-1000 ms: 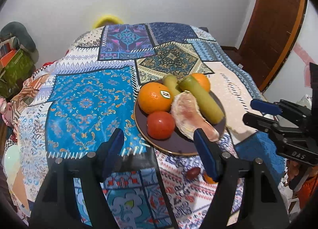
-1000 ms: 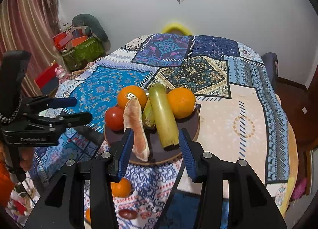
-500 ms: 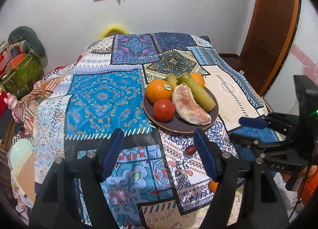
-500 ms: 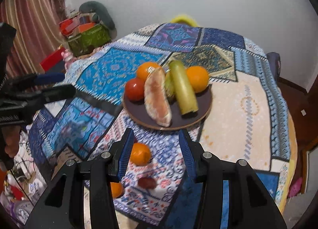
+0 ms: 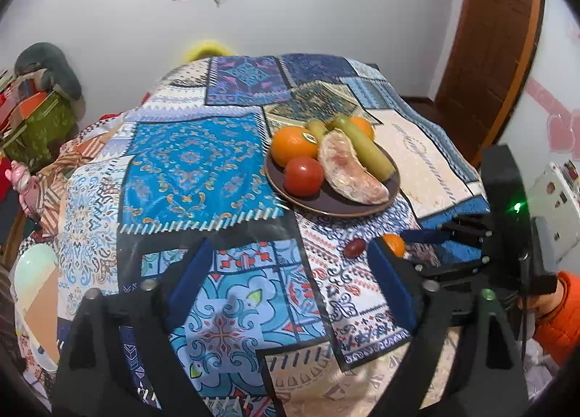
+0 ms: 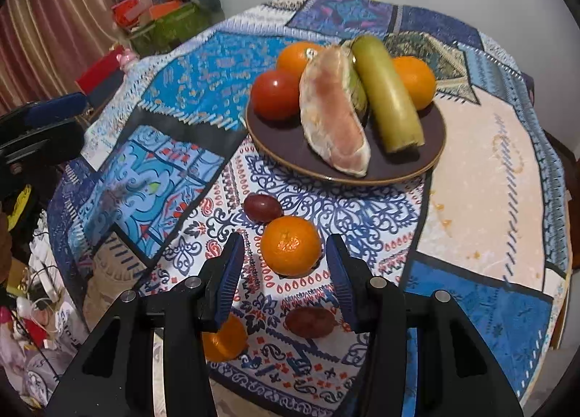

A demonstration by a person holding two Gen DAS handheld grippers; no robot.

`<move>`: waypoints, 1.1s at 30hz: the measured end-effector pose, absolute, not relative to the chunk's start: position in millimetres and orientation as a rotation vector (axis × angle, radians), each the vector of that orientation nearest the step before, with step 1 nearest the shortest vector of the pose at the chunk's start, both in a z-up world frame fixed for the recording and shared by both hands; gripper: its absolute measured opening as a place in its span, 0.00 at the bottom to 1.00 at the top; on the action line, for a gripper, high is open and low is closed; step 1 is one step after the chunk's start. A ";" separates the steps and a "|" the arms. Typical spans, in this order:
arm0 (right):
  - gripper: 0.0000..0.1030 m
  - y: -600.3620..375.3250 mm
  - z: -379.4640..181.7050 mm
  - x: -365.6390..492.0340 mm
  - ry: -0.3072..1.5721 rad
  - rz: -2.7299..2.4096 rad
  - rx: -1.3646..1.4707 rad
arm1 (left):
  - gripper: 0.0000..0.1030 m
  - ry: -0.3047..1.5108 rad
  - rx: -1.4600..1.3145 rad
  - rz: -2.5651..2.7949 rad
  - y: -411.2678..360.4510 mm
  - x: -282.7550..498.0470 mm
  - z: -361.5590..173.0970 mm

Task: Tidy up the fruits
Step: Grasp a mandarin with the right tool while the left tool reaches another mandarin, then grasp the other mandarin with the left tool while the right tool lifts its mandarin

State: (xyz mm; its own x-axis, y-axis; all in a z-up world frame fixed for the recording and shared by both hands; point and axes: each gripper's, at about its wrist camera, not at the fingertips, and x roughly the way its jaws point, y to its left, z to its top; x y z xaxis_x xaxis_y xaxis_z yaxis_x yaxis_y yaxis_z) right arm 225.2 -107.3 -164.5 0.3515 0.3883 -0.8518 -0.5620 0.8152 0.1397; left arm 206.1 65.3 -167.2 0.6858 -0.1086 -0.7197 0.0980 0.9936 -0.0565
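A dark brown plate [image 6: 431,159] on the patchwork tablecloth holds two oranges, a red tomato [image 6: 275,98], a pomelo segment [image 6: 333,116] and a green fruit [image 6: 388,91]. Loose on the cloth lie a small orange [image 6: 290,246], a dark red fruit [image 6: 262,207], another dark red fruit [image 6: 310,321] and a second small orange [image 6: 224,339]. My right gripper [image 6: 284,272] is open with the small orange between its fingertips, not touching. My left gripper [image 5: 286,275] is open and empty over the near cloth. The plate [image 5: 308,199] lies ahead right of it.
The table edge [image 6: 558,272] drops off at the right. A green box [image 6: 170,22] and clutter stand at the left beyond the table. A wooden door [image 5: 496,36] is at the back right. The right gripper's body [image 5: 471,250] shows in the left wrist view.
Both grippers have pulled back from the plate toward the near table edge. My right gripper has come down around the small loose orange. Both stay open.
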 end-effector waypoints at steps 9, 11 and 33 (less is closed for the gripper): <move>0.42 -101.8 -180.7 228.3 1.063 0.619 -0.190 | 0.92 0.785 -0.076 -0.086 81.5 204.6 -168.9; 0.35 -102.9 -179.7 227.8 1.052 0.618 -0.190 | 0.94 0.792 -0.076 -0.087 81.4 205.0 -169.1; 0.34 -166.9 -124.8 193.2 0.925 0.543 -0.131 | 0.98 0.944 0.042 -0.303 7.9 209.9 -184.3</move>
State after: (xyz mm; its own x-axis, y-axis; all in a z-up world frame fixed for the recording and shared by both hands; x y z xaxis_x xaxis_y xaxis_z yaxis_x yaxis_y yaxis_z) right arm 193.2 -166.9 -124.8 0.4782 0.3885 -0.7877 -0.4987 0.8583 0.1205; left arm 209.9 7.9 -184.3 0.5473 -0.2372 -0.8026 0.2733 0.9571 -0.0965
